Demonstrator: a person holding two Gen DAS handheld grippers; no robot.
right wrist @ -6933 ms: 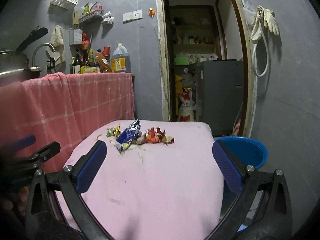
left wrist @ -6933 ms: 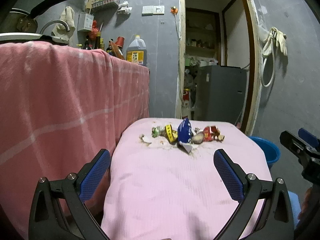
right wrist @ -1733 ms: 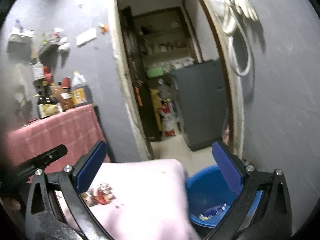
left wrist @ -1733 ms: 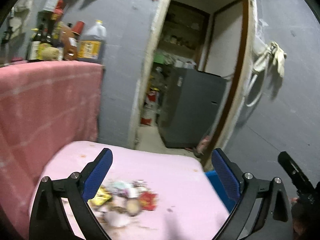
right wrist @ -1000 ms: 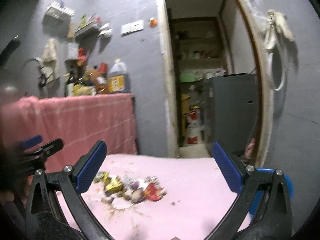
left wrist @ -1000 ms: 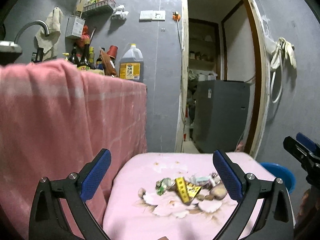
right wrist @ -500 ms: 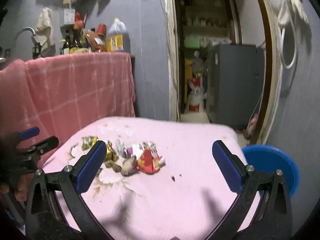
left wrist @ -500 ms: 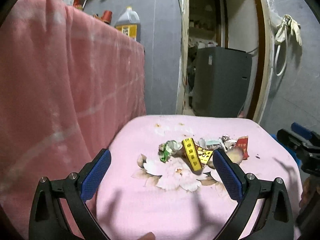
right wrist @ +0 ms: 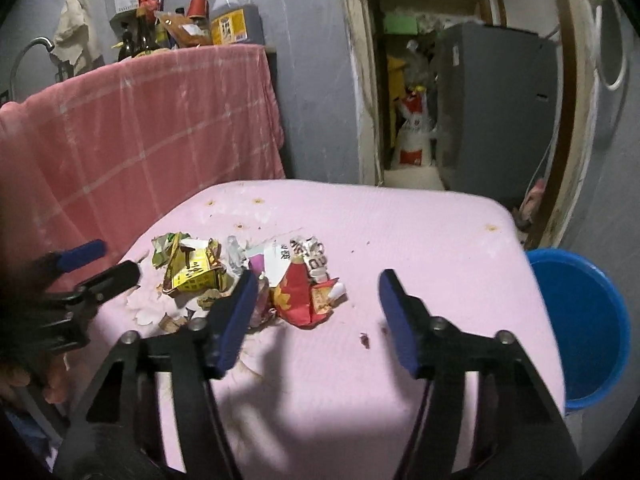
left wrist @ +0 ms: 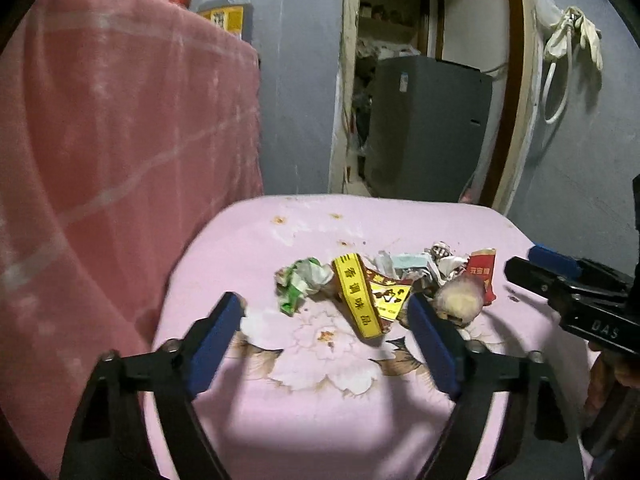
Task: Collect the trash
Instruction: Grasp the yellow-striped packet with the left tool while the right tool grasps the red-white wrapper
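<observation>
A heap of trash lies on a pink cloth-covered table (left wrist: 320, 420): a yellow wrapper (left wrist: 356, 296), a crumpled green-white wrapper (left wrist: 300, 280), a red packet (left wrist: 482, 276) and a pale round lump (left wrist: 460, 300). My left gripper (left wrist: 324, 316) is open and empty, just short of the yellow wrapper. My right gripper (right wrist: 316, 292) is open and empty, with the red packet (right wrist: 300, 292) between its fingers' line. The yellow wrapper (right wrist: 196, 268) lies to its left. A blue bucket (right wrist: 580, 320) stands on the floor right of the table.
A pink checked cloth (right wrist: 140, 120) hangs over a counter on the left, with bottles and an oil jug (right wrist: 234, 20) on top. A doorway behind shows a grey cabinet (left wrist: 428, 120). Rubber gloves (left wrist: 576, 36) hang on the right wall.
Both grippers have moved down and forward toward the trash heap. Their jaws have narrowed but stay open. The blue wrapper seen much earlier is gone from the table.
</observation>
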